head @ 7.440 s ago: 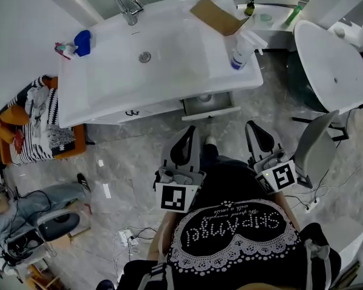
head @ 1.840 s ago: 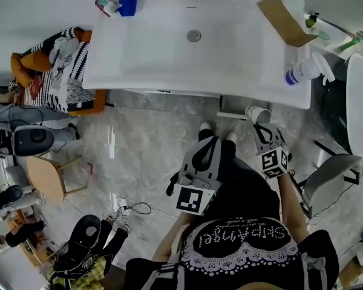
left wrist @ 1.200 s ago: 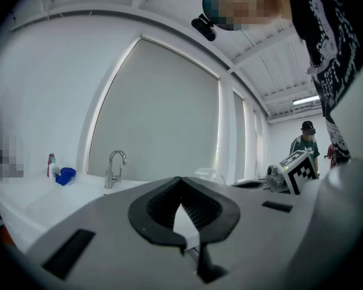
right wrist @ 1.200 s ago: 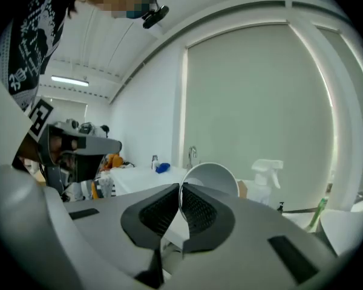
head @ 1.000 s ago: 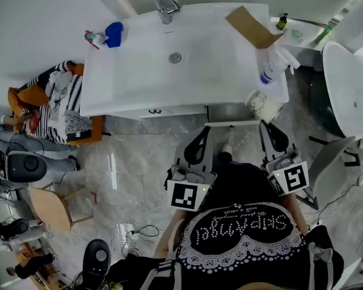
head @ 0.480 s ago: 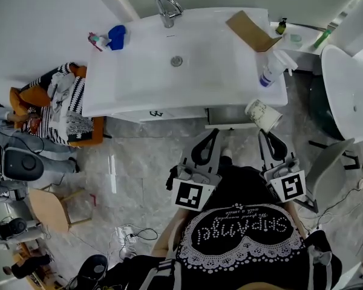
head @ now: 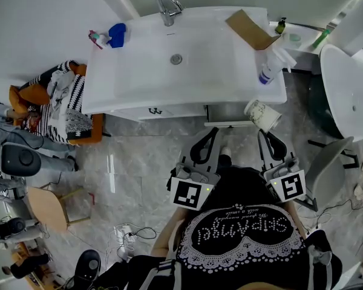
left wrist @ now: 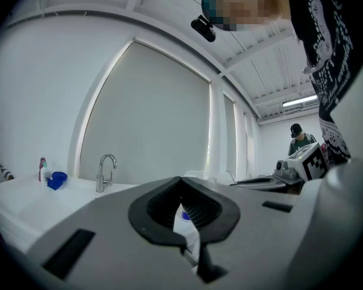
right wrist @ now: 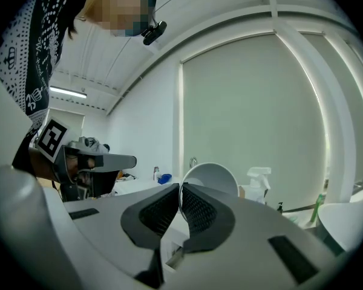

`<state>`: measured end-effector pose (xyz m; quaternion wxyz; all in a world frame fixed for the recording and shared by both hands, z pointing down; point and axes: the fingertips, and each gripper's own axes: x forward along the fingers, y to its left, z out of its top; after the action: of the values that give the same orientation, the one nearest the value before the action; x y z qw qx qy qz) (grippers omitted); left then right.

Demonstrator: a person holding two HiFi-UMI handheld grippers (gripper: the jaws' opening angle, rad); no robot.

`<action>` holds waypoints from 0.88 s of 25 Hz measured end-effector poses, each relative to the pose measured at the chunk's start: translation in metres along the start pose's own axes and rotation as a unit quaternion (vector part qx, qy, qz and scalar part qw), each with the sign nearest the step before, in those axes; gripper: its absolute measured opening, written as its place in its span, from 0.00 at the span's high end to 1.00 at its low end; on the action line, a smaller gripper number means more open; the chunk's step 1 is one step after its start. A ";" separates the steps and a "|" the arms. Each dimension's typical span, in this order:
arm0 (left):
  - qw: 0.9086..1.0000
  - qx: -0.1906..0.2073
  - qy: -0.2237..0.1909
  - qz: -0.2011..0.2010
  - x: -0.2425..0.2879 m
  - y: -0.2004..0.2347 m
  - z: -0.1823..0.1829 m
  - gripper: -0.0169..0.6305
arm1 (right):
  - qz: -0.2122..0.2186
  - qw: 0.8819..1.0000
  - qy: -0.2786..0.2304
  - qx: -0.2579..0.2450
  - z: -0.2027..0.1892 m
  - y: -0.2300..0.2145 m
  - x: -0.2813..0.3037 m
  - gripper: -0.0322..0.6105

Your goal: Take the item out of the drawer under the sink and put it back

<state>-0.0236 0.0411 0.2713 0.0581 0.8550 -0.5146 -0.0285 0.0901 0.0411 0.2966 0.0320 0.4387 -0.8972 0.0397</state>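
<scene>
At lower centre, our left hand-held gripper [head: 212, 132] is closed on nothing and kept aside. Right of it, our right hand-held gripper [head: 265, 133] pinches the tilted paper cup [head: 261, 115] by its rim, just beside the open drawer [head: 227, 124] under the sink [head: 169, 71], likely for returning it.

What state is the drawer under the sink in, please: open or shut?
Open: the drawer juts out beyond the sink front edge, its inside showing.

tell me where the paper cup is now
Head view, right side: the paper cup is gripped by its rim in the right gripper, below the front right corner of the sink.
</scene>
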 end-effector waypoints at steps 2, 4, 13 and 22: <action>1.000 0.019 0.006 -0.005 -0.001 -0.005 -0.001 0.97 | -0.001 1.000 0.000 -0.002 0.000 0.002 -0.003 0.90; 1.000 0.023 0.011 -0.012 -0.004 -0.011 -0.002 0.97 | -0.002 1.000 -0.001 -0.005 0.000 0.002 -0.006 0.90; 1.000 0.007 0.002 -0.016 -0.006 -0.012 0.003 0.97 | -0.009 1.000 -0.005 -0.003 0.002 0.001 -0.011 0.90; 1.000 0.005 0.008 -0.003 -0.006 -0.010 0.000 0.97 | -0.013 1.000 -0.007 0.001 -0.001 -0.003 -0.017 0.90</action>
<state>-0.0180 0.0507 0.2700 0.0580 0.8572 -0.5113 -0.0195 0.1029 0.0520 0.2960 0.0263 0.4508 -0.8915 0.0374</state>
